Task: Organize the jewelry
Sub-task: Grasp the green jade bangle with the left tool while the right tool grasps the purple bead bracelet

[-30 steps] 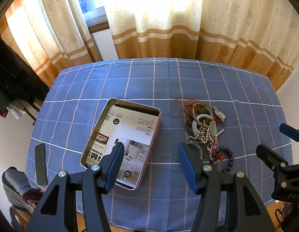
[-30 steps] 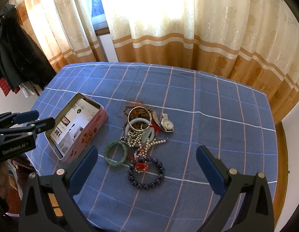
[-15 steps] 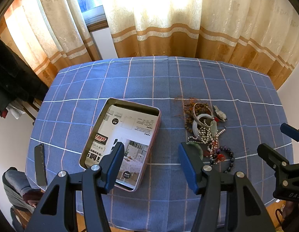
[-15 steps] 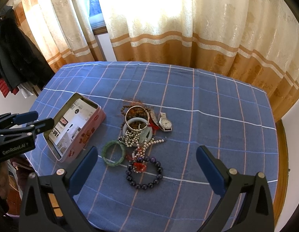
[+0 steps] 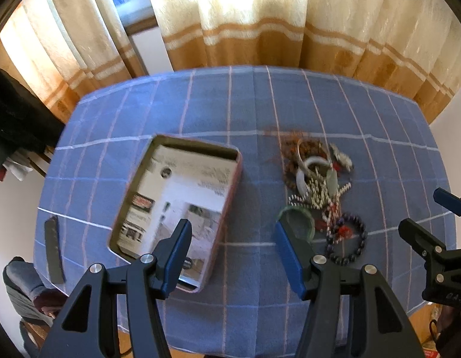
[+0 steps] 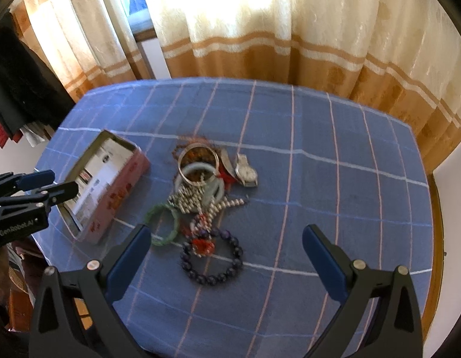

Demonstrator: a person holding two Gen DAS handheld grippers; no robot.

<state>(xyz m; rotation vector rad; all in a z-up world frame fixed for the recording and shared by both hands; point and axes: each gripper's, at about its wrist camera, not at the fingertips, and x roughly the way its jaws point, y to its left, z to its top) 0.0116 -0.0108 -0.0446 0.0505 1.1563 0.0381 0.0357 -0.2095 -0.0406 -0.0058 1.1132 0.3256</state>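
Note:
A heap of jewelry lies on the blue checked tablecloth: a dark bead bracelet (image 6: 212, 261), a green bangle (image 6: 163, 223), a pale jade bangle (image 6: 200, 179), a gold ring bangle (image 6: 197, 162), silver bead strands (image 6: 197, 201) and a wristwatch (image 6: 246, 174). The heap also shows in the left wrist view (image 5: 320, 191). An open pink tin (image 5: 176, 208) lined with printed paper sits to its left (image 6: 106, 191). My left gripper (image 5: 230, 253) is open and empty above the table's near edge. My right gripper (image 6: 227, 256) is open and empty above the bead bracelet.
A dark flat bar (image 5: 53, 249) lies at the table's left edge. Curtains (image 5: 260, 24) hang behind the table. Dark clothes (image 6: 18, 89) hang at the left. The blue tablecloth (image 6: 334, 179) stretches right of the heap.
Both grippers have moved forward and a little lower toward the table; the tin and the jewelry appear nearer. Both stay open and empty. No object has moved.

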